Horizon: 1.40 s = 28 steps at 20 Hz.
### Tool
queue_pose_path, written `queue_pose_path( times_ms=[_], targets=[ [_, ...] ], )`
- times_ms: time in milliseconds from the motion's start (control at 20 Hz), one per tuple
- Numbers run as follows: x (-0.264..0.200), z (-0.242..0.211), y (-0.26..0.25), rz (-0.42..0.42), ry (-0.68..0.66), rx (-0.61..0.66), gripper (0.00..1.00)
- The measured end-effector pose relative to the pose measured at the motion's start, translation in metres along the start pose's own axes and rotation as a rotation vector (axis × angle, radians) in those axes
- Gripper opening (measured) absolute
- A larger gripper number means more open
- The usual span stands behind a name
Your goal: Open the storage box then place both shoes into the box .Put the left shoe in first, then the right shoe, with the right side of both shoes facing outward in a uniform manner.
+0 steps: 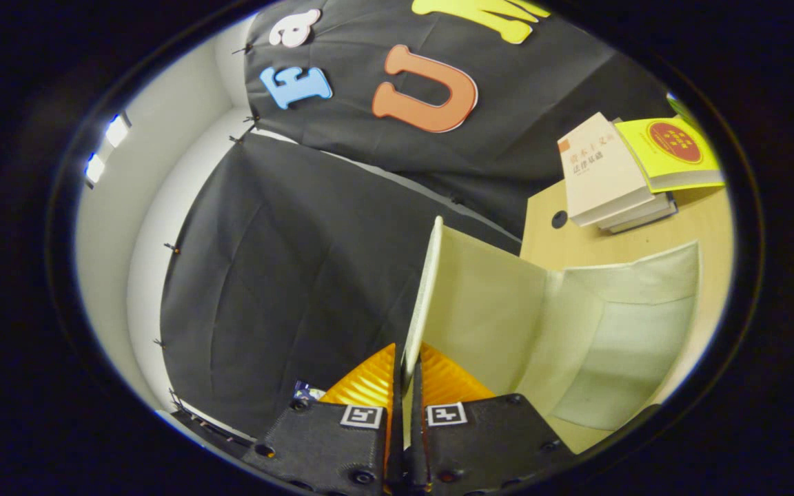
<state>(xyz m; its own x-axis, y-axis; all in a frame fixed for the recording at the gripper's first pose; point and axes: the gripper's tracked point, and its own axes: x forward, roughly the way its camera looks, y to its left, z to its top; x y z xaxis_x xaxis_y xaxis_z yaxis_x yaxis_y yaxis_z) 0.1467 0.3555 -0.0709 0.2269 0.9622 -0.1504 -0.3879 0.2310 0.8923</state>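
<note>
The storage box (597,331) is seen as a pale, translucent container lying on the worktop (700,213), its open interior turned towards the camera. Its cream-coloured lid (431,289) is swung open and stands on edge, rising from between the fingers of the hand-held gripper (405,393). The thin edge of the lid is pinched between the two closed fingers, while the box body is spread out just ahead of and beside them.

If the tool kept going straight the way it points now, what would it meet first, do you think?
The tool is already shut on the box lid edge. Straight on lies that lid, then probably the black booth cloth; depth is unclear.
</note>
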Motion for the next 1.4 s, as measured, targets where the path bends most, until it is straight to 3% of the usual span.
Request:
queue_pose_path(
  times_ms=[200,250,450,850,1400],
  targets=[
    [0.037,-0.005,0.01,-0.036,-0.002,-0.024,0.13],
    [0.046,-0.009,0.014,-0.038,0.013,-0.035,0.19],
    [0.051,-0.009,0.013,-0.102,-0.009,-0.053,1.0],
    [-0.009,-0.026,-0.004,-0.195,-0.025,-0.12,1.0],
    [-0.139,-0.04,-0.12,-0.54,0.001,-0.208,1.0]
  ],
)
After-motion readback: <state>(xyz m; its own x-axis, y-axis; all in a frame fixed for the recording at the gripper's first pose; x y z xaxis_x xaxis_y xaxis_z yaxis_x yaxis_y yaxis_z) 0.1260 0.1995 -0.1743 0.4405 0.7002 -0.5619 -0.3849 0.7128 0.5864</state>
